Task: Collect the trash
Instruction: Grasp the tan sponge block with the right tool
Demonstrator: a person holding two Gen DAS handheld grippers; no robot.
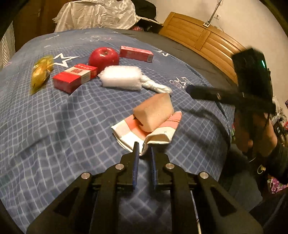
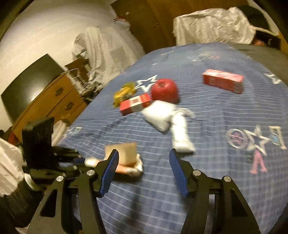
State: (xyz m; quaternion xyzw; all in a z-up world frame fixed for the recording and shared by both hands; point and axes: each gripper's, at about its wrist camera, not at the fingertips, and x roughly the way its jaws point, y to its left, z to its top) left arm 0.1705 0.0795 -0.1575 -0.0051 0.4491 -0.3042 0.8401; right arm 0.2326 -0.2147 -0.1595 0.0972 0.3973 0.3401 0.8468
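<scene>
On the blue checked bedspread [image 1: 54, 126] lie a yellow wrapper [image 1: 40, 73], a red box [image 1: 74, 78], a red apple [image 1: 103, 58], a second red box [image 1: 136, 53], a white foam wrap [image 1: 122, 80] and a tan sponge block [image 1: 154, 112] resting on a pink and white cloth [image 1: 129, 131]. My left gripper [image 1: 144, 149] is shut on the near edge of that cloth. My right gripper [image 2: 144, 158] is open and empty above the bedspread, with the sponge block [image 2: 124, 153] behind its left finger and the foam wrap [image 2: 162, 115] ahead. It also shows in the left wrist view [image 1: 189, 90].
A wooden headboard [image 1: 201, 36] stands at the far right. A white plastic-covered heap [image 1: 97, 16] sits beyond the bed. A wooden dresser [image 2: 50, 102] with a dark screen [image 2: 30, 82] stands left of the bed. The bed's right edge drops to a cluttered floor.
</scene>
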